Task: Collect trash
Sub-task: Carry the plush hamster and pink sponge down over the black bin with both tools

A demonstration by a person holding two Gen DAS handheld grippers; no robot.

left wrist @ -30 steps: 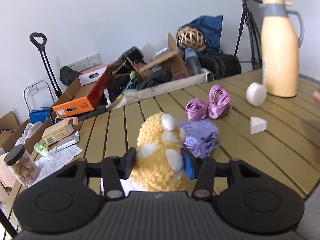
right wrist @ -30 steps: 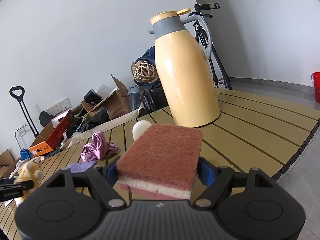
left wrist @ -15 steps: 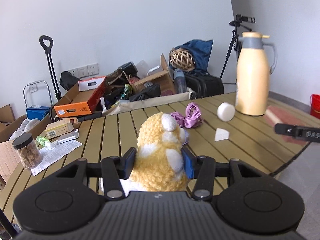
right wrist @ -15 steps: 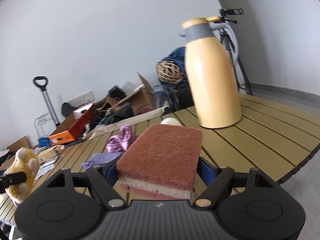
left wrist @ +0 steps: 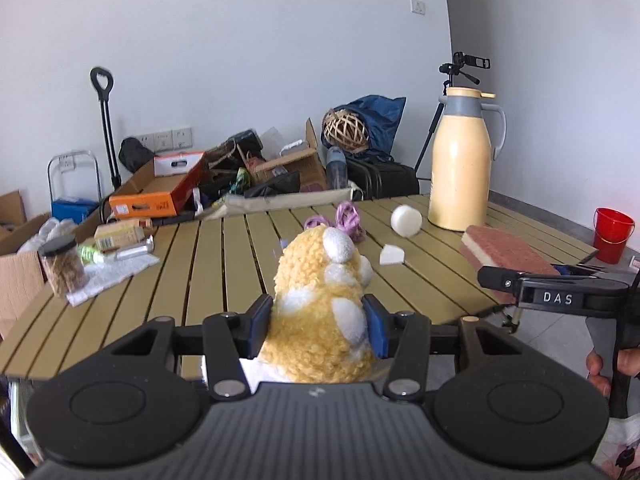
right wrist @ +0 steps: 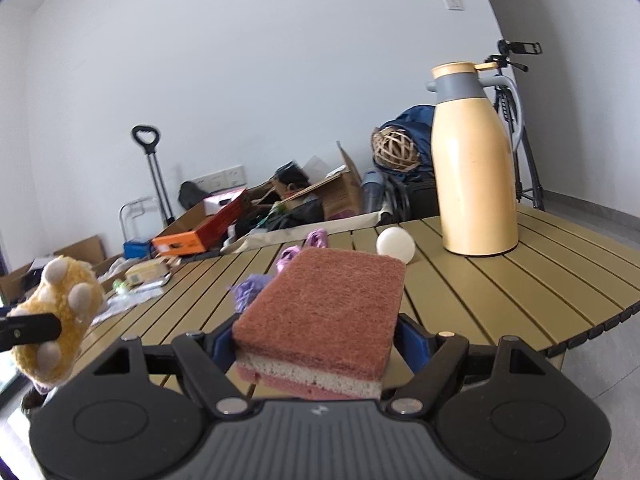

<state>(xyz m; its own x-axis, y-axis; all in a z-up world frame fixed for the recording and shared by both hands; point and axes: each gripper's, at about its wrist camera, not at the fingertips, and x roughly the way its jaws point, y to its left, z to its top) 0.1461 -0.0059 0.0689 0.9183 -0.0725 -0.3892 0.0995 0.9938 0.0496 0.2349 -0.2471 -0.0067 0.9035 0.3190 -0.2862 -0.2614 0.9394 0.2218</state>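
My left gripper [left wrist: 316, 326] is shut on a yellow fuzzy plush paw [left wrist: 324, 304] with white pads, held off the near edge of the slatted table [left wrist: 200, 264]. My right gripper [right wrist: 320, 340] is shut on a reddish-brown sponge [right wrist: 324, 304] with a white middle layer. Each view shows the other hand's load: the sponge [left wrist: 504, 252] at right in the left wrist view, the paw [right wrist: 60, 312] at left in the right wrist view. On the table lie a white foam ball [left wrist: 406, 220], a white foam wedge [left wrist: 391, 256], purple ribbons [left wrist: 344, 218] and a lilac cloth [right wrist: 250, 294].
A tall yellow thermos [left wrist: 460, 160] stands at the table's far right. A jar [left wrist: 62, 266], a white sheet [left wrist: 112, 272], a small box [left wrist: 120, 232] and a foil pack sit at the left. A red bucket [left wrist: 612, 232] is on the floor right. Boxes and bags clutter the back wall.
Both grippers have pulled back and up from the table with their loads still held. The table now looks farther away and the right gripper has come into the left wrist view.
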